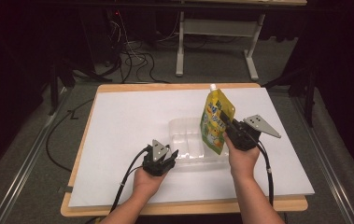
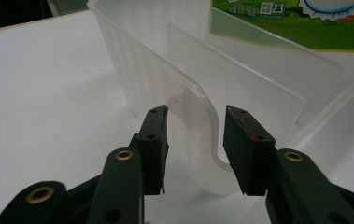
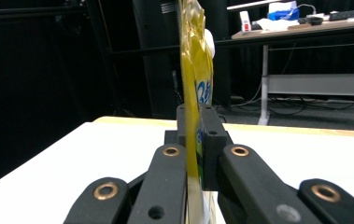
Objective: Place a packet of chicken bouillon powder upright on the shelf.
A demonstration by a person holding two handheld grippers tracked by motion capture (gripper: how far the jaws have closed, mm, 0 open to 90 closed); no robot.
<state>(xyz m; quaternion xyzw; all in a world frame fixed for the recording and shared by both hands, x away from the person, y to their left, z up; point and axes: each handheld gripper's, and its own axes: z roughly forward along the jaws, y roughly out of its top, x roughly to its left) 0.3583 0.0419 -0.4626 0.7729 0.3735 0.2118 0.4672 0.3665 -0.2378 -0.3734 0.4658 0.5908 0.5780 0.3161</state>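
We are looking at a lab or test room, not a home. A wooden table (image 1: pixel 184 205) is standing on grey carpet, covered by a white sheet (image 1: pixel 132 121) as a clean working surface. Black curtains (image 1: pixel 6 70) are closing off the sides. Loose cables (image 1: pixel 132 58) are trailing over the floor behind. A grey-legged desk (image 1: pixel 221 28) is standing beyond; in the right gripper view it is carrying a keyboard (image 3: pixel 352 13) and small boxes (image 3: pixel 282 9).
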